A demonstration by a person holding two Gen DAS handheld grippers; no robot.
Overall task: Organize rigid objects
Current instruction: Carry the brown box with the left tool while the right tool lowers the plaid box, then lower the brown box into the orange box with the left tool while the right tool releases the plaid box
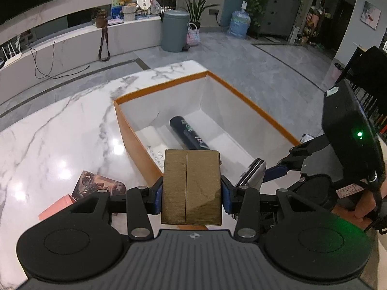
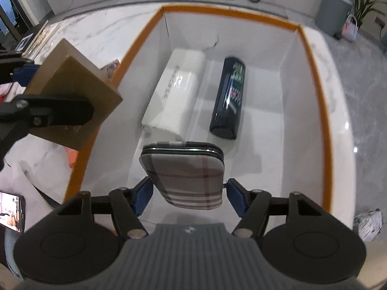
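My left gripper [image 1: 191,188] is shut on a gold-brown box [image 1: 191,188], held above the near rim of the orange-edged white box [image 1: 232,87]. The gold box also shows at the left of the right wrist view [image 2: 72,89]. My right gripper [image 2: 187,193] is shut on a plaid zip case [image 2: 186,176], held over the inside of the orange-edged box [image 2: 321,101]. The case's edge shows in the left wrist view [image 1: 251,172]. Inside the box lie a white box [image 2: 176,91] and a dark bottle [image 2: 229,96], side by side.
On the marble table [image 1: 60,133] left of the big box lie a picture-printed box [image 1: 96,186] and a pink box [image 1: 58,207]. A phone [image 2: 11,210] lies at the lower left of the right wrist view. A grey bin [image 1: 174,30] stands on the floor beyond.
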